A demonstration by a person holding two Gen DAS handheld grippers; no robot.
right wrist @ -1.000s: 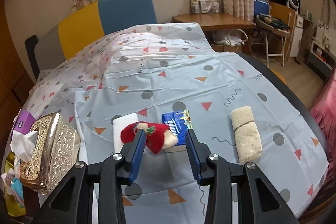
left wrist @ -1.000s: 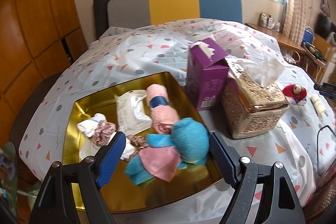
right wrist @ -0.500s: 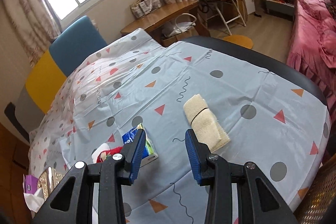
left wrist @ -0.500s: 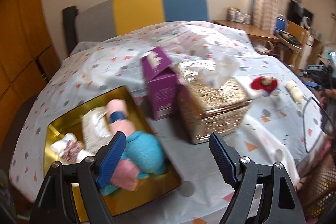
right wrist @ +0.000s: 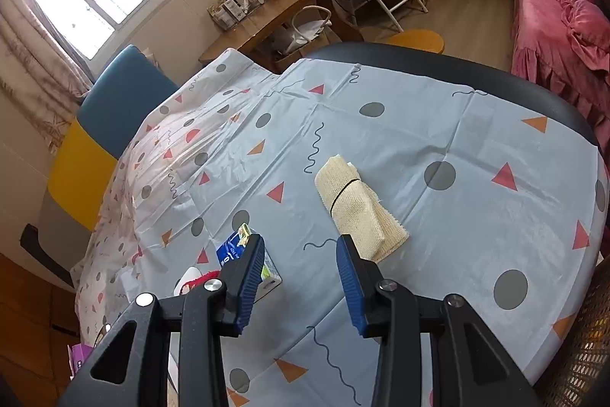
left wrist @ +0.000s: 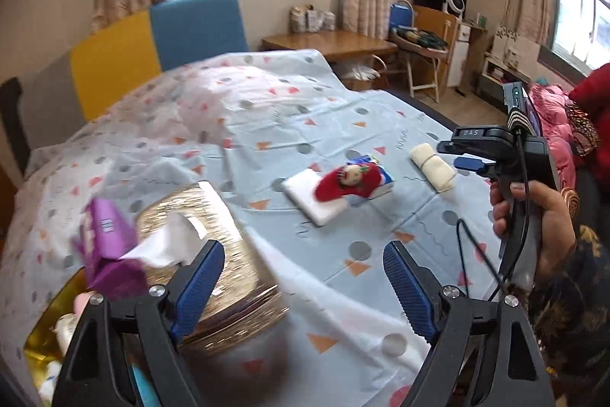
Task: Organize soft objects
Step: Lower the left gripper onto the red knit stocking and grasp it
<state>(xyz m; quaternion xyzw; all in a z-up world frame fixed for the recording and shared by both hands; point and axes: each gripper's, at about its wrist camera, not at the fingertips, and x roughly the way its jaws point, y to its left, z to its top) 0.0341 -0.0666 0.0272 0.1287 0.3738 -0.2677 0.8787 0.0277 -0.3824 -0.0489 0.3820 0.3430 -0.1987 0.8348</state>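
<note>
Currently logged: gold tray (left wrist: 36, 334) at my 8 o'clock, partly filled. Outstanding on the cloth: cream roll (right wrist: 352, 203) at 12 of my right gripper (right wrist: 300, 273), jaws apart, empty; red plush (left wrist: 349, 182). Left gripper (left wrist: 301, 287) opening, empty.
</note>
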